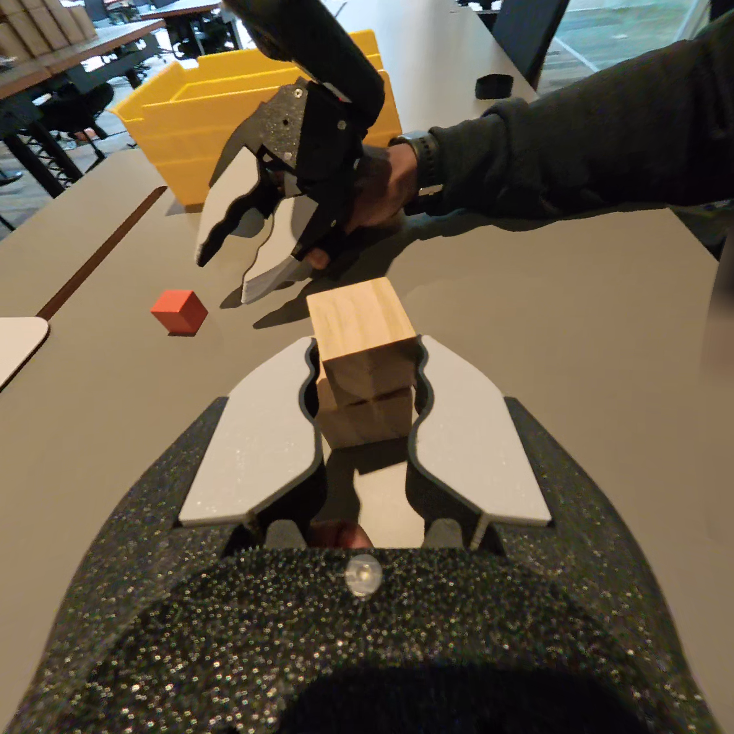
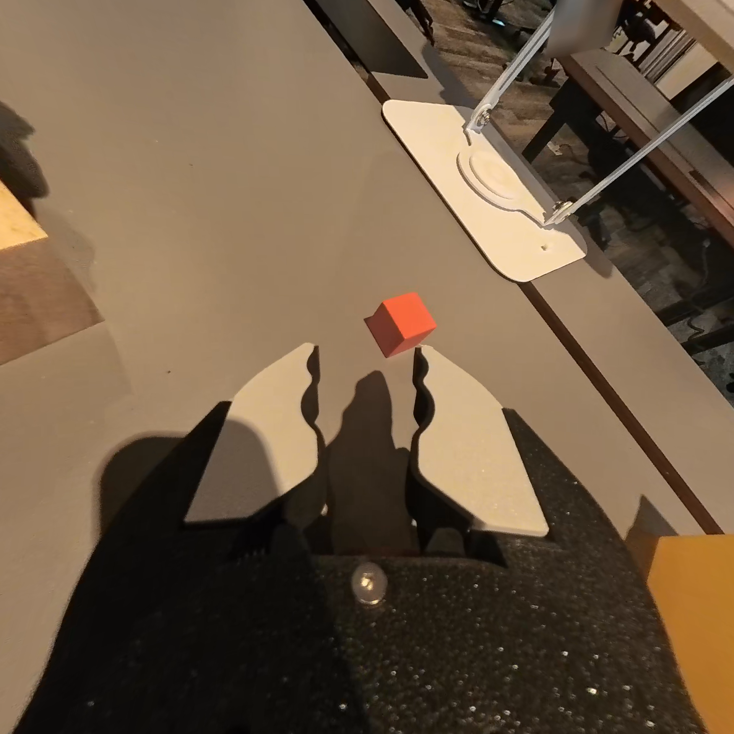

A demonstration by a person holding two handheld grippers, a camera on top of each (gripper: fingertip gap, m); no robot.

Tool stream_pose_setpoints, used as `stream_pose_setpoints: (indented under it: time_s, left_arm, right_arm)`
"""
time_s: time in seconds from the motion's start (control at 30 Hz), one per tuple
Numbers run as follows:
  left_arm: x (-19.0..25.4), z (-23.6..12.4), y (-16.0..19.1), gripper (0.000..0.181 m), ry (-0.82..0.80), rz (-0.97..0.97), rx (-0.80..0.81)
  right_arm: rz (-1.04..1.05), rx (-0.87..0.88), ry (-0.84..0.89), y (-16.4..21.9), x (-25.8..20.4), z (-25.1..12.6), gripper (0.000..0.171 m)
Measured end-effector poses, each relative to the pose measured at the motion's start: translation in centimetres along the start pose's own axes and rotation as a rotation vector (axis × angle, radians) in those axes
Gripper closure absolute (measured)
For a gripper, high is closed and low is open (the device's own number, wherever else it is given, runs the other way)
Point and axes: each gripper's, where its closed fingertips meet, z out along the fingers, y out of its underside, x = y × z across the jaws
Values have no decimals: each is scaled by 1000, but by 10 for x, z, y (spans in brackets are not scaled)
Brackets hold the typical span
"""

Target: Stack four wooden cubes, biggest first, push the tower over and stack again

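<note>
In the left wrist view, the left gripper [image 1: 366, 345] has its jaws set on either side of the top wooden cube [image 1: 359, 317], the fingertips flanking its lower half; whether they press it or merely bracket it cannot be told. That cube sits on a lower wooden cube [image 1: 363, 421], which rests on the grey table [image 1: 556, 357] between the finger blades, and the two appear slightly turned against each other. Ahead and to the left of the fingertips, a small red cube [image 1: 179, 311] lies alone on the table. Farther ahead, the right gripper [image 1: 224, 280] hangs tilted downward, held by a person's hand [image 1: 381, 190] in a dark sleeve; its jaws are spread, with nothing between them, and its tips are just above the table between the red cube and the stack. Behind it stand yellow bins [image 1: 190, 119]. In the right wrist view, the right gripper [image 2: 365, 349] is spread and empty, and the red cube [image 2: 401, 323] sits on the table just beyond its right fingertip, slightly to the right of the gap. Farther ahead and right lies a white lamp base [image 2: 476, 186] at the table edge. At the far left edge, a pale wooden surface [image 2: 16, 222] shows, cut off by the frame.
</note>
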Motion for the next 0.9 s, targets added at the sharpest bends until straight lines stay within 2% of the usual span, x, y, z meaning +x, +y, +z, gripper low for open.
stream_pose_setpoints:
  time_s: [0.2,0.43,0.67,0.8,0.9]
  left_arm:
    - [-4,3,-1,136,81,-32,2]
    - [-4,2,1,135,93,-29,-2]
    - [-6,-10,0,115,39,-37,14]
    - [1,-37,-13,117,-80,-26,96]
    - [24,-45,-23,128,-146,20,125]
  right_arm:
    - [-3,0,-1,0,0,0,126]
    - [-8,0,0,0,-1,0,126]
    - [-9,4,-6,-1,-2,-1,125]
    - [-11,4,-12,0,-3,-1,125]
    - [-10,1,-14,0,-3,0,125]
